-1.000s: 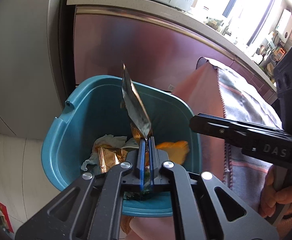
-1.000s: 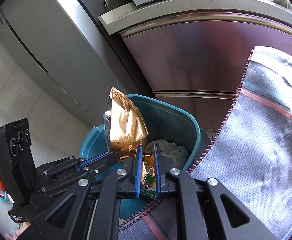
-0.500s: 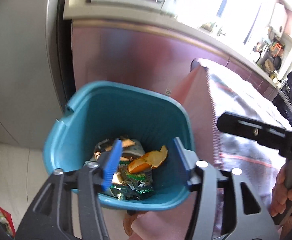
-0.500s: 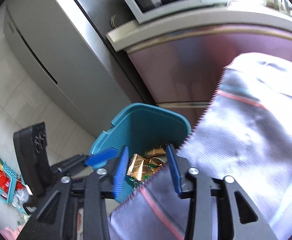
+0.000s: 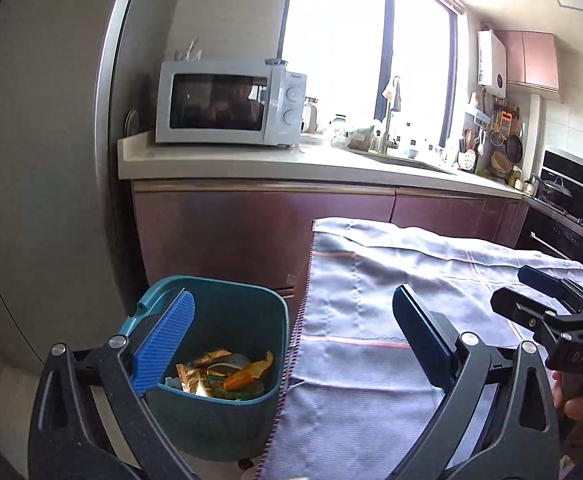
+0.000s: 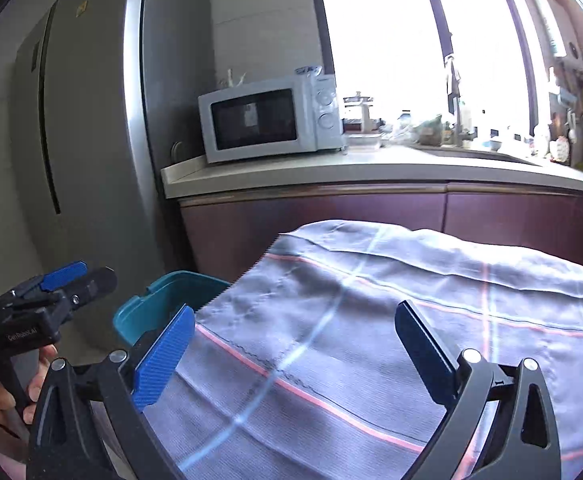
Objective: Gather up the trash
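A teal trash bin (image 5: 247, 312) stands on the floor beside the table's left edge; it also shows in the right wrist view (image 6: 159, 304). Gold and orange wrappers (image 5: 219, 376) lie in its bottom. My left gripper (image 5: 291, 340) is open and empty, raised above the bin's right rim and the table's edge. My right gripper (image 6: 291, 352) is open and empty above the grey tablecloth (image 6: 371, 340). The right gripper also shows at the right in the left wrist view (image 5: 547, 304), and the left gripper at the left in the right wrist view (image 6: 63, 280).
A grey cloth with pink stripes (image 5: 391, 300) covers the table. Behind stand maroon cabinets (image 5: 251, 232), a counter with a white microwave (image 5: 227, 104) and a sink. A steel fridge (image 5: 43, 160) stands left of the bin.
Both grippers opened and dropped their wrappers into the bin. Both then lifted and tilted up, so the bin now sits low and the counter and window show.
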A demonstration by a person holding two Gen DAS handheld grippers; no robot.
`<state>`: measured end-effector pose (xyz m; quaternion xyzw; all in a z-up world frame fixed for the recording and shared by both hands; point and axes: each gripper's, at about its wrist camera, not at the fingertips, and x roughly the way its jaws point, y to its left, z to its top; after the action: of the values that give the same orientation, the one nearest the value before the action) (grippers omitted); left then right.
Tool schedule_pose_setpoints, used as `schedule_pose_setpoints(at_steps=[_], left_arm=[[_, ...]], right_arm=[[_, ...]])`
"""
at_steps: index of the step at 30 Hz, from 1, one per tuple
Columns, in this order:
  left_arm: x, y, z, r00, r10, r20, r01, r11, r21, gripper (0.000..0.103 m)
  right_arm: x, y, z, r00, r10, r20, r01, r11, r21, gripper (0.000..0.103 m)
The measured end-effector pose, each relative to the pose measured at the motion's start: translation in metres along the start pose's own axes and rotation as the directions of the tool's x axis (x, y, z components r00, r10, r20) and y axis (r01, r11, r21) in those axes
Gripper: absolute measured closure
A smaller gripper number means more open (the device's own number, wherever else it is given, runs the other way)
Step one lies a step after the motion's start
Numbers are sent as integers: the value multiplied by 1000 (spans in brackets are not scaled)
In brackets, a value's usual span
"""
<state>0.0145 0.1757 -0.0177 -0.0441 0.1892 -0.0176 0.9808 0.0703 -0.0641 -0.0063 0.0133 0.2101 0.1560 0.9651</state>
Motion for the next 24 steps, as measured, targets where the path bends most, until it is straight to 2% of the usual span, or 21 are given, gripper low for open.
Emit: schedule_pose_setpoints(at_steps=[5, 11, 16, 24], left_arm=[[-18, -37, -3, 999, -8, 52, 6, 999, 41, 6], [-38, -65, -10, 993, 5, 119, -13, 997, 71, 6], [-42, -73, -14, 991, -3, 130, -8, 997, 82, 6], [-51, -80, -14, 986, 12, 167, -27, 996, 90, 6]], right_arm=[[-45, -23, -15, 987, -125, 99, 124, 992, 13, 6], [-81, -44, -30, 959, -219, 181, 212, 975, 58, 6], [-92, -53, -36, 951, -248, 187, 233, 967, 100, 6], [-105, -54, -39, 941, -261, 215, 246, 965, 96, 6]])
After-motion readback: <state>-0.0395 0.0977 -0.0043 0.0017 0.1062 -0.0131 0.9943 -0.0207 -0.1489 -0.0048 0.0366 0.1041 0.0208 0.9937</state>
